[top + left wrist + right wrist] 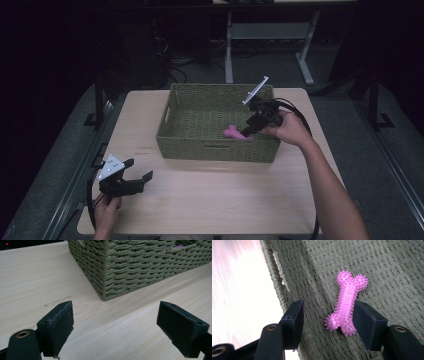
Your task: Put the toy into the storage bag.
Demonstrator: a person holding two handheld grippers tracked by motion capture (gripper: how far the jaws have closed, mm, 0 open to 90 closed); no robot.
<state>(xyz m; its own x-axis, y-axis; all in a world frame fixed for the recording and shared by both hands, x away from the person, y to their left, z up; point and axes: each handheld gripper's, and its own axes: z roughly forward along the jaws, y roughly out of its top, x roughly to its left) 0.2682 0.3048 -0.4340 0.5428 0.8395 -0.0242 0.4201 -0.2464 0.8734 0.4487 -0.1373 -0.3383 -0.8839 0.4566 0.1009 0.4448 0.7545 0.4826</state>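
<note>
- My right gripper (327, 315) is inside the green woven basket (175, 137); jaws apart, clamping nothing.
- Pink spiky bone toy (347, 303) lies on the basket floor, between those jaws.
- My left gripper (115, 327) hovers over the table (30, 277), jaws wide, empty.

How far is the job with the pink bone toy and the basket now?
Done: the pink bone toy lies on the floor of the woven basket. In hand: the right gripper sits above it, jaws apart, toy between them but not pressed. Left: drawing that gripper out. The left gripper waits open over the table.
</note>
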